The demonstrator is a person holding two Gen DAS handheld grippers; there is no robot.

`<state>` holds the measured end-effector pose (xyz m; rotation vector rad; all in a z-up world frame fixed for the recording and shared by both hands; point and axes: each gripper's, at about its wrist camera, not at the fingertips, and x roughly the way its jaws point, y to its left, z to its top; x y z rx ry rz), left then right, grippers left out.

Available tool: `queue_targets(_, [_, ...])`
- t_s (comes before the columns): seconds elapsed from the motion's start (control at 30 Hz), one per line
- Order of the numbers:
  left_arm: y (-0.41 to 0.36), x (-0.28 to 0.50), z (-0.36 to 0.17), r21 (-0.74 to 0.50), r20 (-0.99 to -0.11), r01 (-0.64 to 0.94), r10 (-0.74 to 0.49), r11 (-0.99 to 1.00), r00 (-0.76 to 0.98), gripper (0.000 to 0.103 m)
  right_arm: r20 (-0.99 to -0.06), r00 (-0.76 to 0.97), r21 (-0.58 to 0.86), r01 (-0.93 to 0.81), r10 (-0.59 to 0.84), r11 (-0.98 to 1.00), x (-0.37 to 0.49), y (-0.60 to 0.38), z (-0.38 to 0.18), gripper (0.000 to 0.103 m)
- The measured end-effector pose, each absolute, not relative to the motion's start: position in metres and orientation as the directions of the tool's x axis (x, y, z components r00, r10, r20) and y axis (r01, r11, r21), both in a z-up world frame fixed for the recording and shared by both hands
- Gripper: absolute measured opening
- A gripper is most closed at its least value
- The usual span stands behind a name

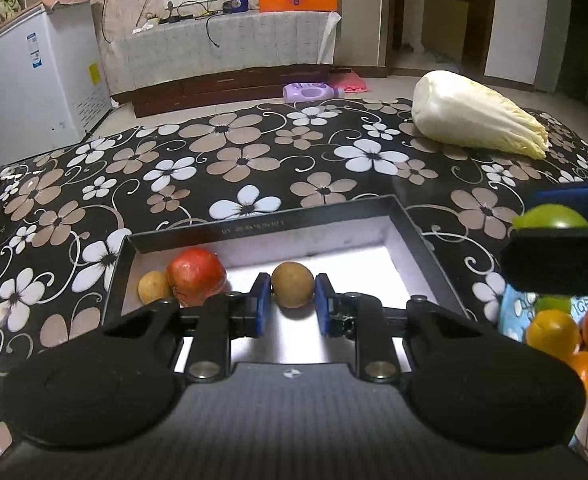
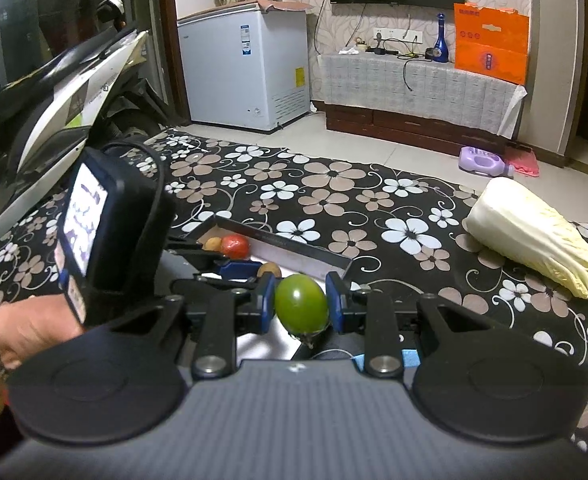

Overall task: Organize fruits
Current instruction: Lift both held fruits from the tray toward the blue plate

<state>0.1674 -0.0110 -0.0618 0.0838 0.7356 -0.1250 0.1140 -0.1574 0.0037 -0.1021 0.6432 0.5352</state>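
Observation:
A black box (image 1: 261, 222) with a white floor sits on the flowered table. It holds a red fruit (image 1: 196, 280) and a small yellow fruit (image 1: 152, 287) in its left corner. My left gripper (image 1: 292, 305) is over the box, its blue pads (image 1: 262, 304) on both sides of a brown round fruit (image 1: 292, 289). My right gripper (image 2: 301, 307) is shut on a green fruit (image 2: 301, 309), held just right of the box (image 2: 306, 254); it shows at the right edge of the left wrist view (image 1: 550, 218).
A napa cabbage (image 1: 478, 114) lies at the back right of the table (image 1: 213, 160). A bag of orange and yellow fruits (image 1: 566, 336) sits at the right, beside the box. A white freezer (image 2: 245, 68) and a scooter (image 2: 73, 92) stand beyond the table.

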Motion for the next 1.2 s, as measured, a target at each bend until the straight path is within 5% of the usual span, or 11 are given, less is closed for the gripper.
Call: queue_targets(1.2, [-0.006, 0.052, -0.03, 0.013, -0.685, 0.093, -0.059, 0.996, 0.726, 0.028, -0.568, 0.652, 0.186, -0.492, 0.502, 0.85, 0.063, -0.159, 0.001, 0.031])
